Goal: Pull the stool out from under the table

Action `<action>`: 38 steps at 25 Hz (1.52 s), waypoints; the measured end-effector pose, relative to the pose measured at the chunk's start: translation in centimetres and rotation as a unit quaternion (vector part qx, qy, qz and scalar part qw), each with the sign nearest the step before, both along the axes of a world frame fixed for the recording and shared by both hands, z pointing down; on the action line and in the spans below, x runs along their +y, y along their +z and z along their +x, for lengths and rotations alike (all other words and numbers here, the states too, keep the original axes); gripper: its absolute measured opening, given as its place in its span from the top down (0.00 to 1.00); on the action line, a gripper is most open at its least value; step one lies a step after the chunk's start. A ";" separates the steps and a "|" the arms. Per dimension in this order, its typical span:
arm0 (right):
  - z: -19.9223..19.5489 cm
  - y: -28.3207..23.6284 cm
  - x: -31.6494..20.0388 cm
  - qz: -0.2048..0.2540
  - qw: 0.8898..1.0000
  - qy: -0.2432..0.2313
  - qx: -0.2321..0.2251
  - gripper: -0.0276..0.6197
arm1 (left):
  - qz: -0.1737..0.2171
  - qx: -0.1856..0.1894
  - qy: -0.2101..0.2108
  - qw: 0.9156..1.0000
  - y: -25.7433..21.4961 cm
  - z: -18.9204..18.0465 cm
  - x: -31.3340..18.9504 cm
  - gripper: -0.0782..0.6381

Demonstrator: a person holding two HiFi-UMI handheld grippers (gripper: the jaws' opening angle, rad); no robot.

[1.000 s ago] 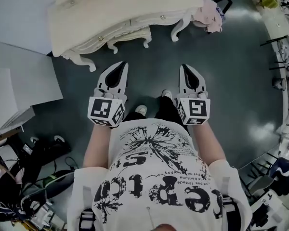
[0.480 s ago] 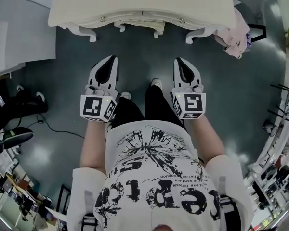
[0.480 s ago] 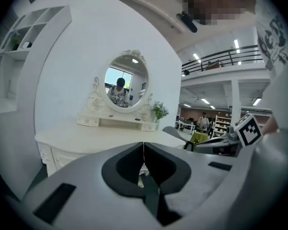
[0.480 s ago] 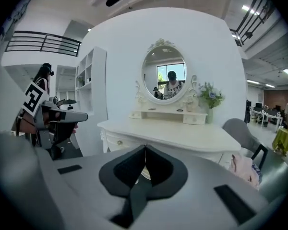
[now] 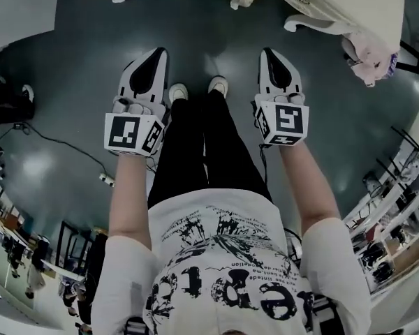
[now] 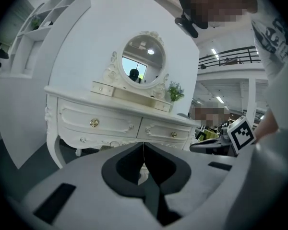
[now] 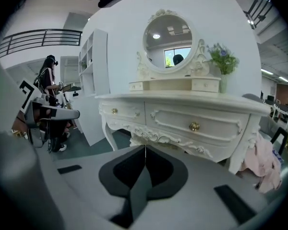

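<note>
Head view: left gripper, right gripper, both closed, near table.

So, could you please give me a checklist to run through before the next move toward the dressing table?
1. Left tool empty: ok, jaws together, nothing between them.
2. Right tool empty: ok, jaws together, nothing held.
3. Jaws open for a grip: not ok, both shut.
4. Facing the dressing table: ok, both gripper views show its drawers.
5. Stool in sight beneath it: cannot tell, only carved trim shows below the drawers.
6. Pink cloth beside a table leg: ok, off to the side.
</note>
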State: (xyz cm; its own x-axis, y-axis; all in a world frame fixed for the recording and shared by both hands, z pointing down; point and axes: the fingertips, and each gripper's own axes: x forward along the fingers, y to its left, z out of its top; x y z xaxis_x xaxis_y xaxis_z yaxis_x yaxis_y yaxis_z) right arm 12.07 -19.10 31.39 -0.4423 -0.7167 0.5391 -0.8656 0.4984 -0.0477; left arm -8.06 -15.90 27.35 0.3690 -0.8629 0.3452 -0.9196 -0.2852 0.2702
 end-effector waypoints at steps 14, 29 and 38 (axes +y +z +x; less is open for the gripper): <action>0.1 30.3 -3.9 -0.075 0.993 0.078 0.048 0.93 | -0.052 -0.013 0.017 0.998 25.2 -3.2 0.2 0.86; 1.7 43.0 -17.3 -0.036 0.989 0.102 0.100 0.49 | 0.004 -0.018 0.010 1.000 34.5 -0.1 -6.7 0.86; 1.0 44.5 -22.1 -0.048 0.985 0.137 0.089 0.49 | 0.000 -0.013 0.035 0.999 35.6 0.8 -5.9 0.86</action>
